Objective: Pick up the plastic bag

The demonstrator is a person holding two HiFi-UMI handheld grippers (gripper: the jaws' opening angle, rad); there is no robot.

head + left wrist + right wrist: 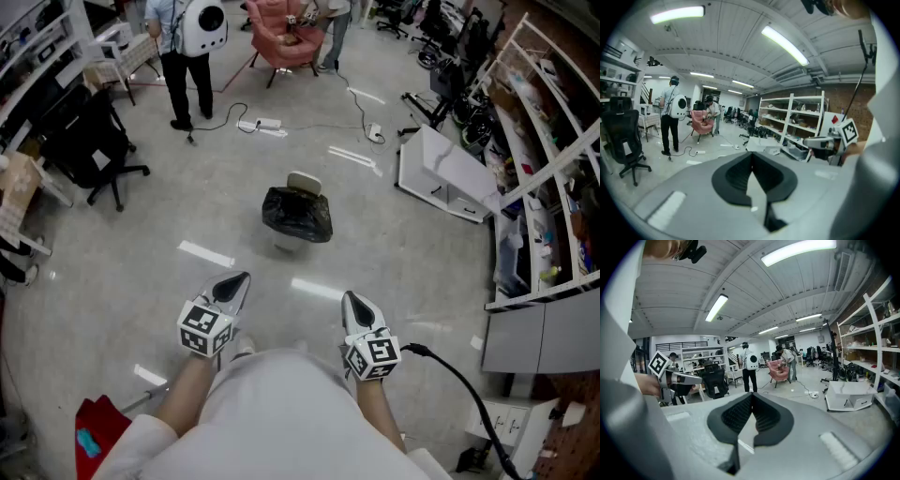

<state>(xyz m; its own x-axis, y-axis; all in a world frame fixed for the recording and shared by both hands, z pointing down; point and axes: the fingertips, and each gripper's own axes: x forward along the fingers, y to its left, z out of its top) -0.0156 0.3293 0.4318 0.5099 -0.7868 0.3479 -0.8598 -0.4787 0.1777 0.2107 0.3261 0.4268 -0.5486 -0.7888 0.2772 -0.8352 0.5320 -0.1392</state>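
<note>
I hold both grippers low before my body, their tips pointing forward over the grey floor point(122, 272). The left gripper point(236, 279) has its jaws pressed together with nothing between them; the right gripper point(352, 300) is likewise closed and empty. The black plastic bag point(297, 215) sits crumpled on the floor ahead, well apart from both pairs of fingertips and roughly on the line midway between them.
</note>
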